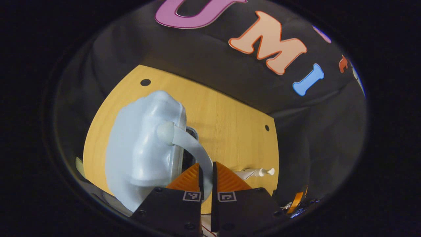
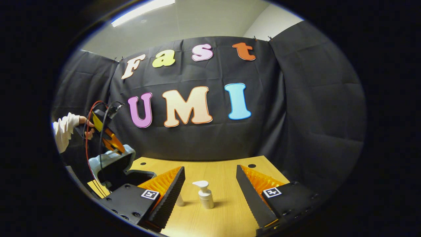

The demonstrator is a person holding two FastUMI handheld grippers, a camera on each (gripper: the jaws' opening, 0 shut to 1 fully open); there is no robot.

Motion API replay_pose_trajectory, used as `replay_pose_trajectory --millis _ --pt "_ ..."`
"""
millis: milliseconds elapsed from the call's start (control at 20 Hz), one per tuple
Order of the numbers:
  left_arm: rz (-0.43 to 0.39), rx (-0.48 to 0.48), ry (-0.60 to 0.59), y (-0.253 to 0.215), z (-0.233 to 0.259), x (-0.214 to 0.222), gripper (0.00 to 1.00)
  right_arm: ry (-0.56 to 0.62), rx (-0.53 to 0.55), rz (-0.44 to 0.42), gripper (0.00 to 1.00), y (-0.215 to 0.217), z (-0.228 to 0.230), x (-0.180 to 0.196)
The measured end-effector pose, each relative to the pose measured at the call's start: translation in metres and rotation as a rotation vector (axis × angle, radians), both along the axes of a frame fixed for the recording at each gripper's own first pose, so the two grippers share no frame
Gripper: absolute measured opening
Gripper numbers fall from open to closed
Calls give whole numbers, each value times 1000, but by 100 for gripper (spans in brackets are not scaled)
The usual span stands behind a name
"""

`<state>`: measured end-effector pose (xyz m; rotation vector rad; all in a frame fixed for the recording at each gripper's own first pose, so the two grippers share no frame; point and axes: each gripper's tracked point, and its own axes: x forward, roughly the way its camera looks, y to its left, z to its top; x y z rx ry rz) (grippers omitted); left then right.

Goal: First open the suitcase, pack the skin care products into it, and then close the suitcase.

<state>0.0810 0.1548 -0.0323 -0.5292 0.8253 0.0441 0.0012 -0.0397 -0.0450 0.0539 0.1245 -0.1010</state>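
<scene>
Left gripper: fingers clamped on suitcase handle. Right gripper: fingers wide apart, empty, pump bottle on counter.

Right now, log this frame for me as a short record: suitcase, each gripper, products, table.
suitcase: pale blue suitcase, lid raised, seen open in the right gripper view
left gripper: left gripper shut on the suitcase's handle
right gripper: right gripper open, holding nothing, facing the pump bottle
products: white pump bottle upright on the table, between the right gripper's fingers but untouched; a smaller item behind one finger, unclear
table: wooden table
packing: bottle not yet in the suitcase
</scene>
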Motion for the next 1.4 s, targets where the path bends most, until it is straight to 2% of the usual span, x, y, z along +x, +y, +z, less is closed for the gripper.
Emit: replay_pose_trajectory --millis 200,400,600,750,950,1150,1250,1400 --pt "41 20 -72 69 28 -42 4 -6 3 9 98 18 1 3" --pt "82 132 -81 138 34 -76 4 -13 19 14 98 35 5 7" --pt "144 180 -49 196 20 -101 4 -29 9 -13 98 42 11 8" --pt "174 289 -28 246 1 -119 4 -33 1 -31 98 47 15 6" --pt "212 375 -21 300 -30 -141 4 -31 7 -43 98 54 19 8" --pt "285 354 -40 341 -74 -161 4 -21 40 -22 98 69 25 9" --pt "320 302 -20 351 -101 -172 3 -28 29 -20 98 70 29 8" --pt "349 236 12 365 -147 -184 3 -26 87 -19 98 75 31 6"
